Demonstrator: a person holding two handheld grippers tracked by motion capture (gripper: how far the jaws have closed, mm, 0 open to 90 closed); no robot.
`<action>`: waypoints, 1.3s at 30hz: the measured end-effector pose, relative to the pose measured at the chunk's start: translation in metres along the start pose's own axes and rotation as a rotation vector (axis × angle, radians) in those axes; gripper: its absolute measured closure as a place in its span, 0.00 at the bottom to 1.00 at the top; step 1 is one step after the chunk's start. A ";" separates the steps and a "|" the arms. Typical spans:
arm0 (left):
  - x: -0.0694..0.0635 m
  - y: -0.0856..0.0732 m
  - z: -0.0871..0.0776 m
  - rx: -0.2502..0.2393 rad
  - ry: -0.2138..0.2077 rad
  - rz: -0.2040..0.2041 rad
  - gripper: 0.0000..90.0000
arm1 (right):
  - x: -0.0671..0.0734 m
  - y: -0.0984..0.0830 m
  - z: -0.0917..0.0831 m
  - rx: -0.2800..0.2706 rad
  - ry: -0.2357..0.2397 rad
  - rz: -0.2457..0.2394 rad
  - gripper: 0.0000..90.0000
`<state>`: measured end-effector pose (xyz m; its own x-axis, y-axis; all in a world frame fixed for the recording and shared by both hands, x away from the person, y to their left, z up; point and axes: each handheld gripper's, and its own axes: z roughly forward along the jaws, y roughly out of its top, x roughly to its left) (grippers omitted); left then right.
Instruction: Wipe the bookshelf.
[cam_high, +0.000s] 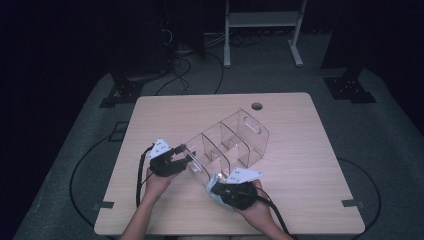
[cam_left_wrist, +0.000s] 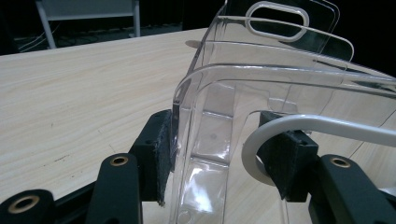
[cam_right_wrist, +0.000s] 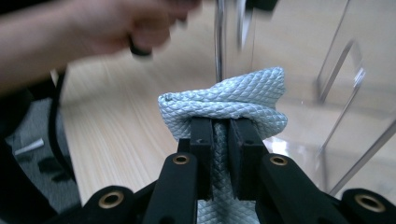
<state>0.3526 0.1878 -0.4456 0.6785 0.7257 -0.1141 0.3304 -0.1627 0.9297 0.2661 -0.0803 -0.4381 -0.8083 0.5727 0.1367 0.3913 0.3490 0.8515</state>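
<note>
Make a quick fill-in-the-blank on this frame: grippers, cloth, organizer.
1. The right gripper is shut on a pale blue ____.
2. The left gripper clamps an end wall of the clear ____.
3. The clear plastic organizer rests on a ____ table.

Missing words: cloth; organizer; wooden

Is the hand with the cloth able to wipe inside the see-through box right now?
Probably yes. The right gripper is shut on the light blue cloth right beside the clear divided organizer, whose compartments look empty, and the left gripper steadies its wall.
</note>
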 end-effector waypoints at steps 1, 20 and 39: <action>0.000 0.000 0.000 -0.002 -0.001 -0.001 0.51 | 0.001 0.006 -0.005 -0.017 -0.001 -0.003 0.90; -0.002 0.001 0.002 0.005 0.013 0.017 0.51 | 0.002 0.011 -0.010 -0.027 0.000 -0.005 0.90; -0.001 0.001 0.002 -0.001 0.016 0.006 0.52 | -0.004 -0.006 0.006 0.001 0.016 0.034 0.90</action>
<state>0.3535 0.1852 -0.4453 0.6701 0.7351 -0.1032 0.3257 -0.1663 0.9307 0.2694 -0.0802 -0.4468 -0.8011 0.5728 0.1739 0.4194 0.3299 0.8457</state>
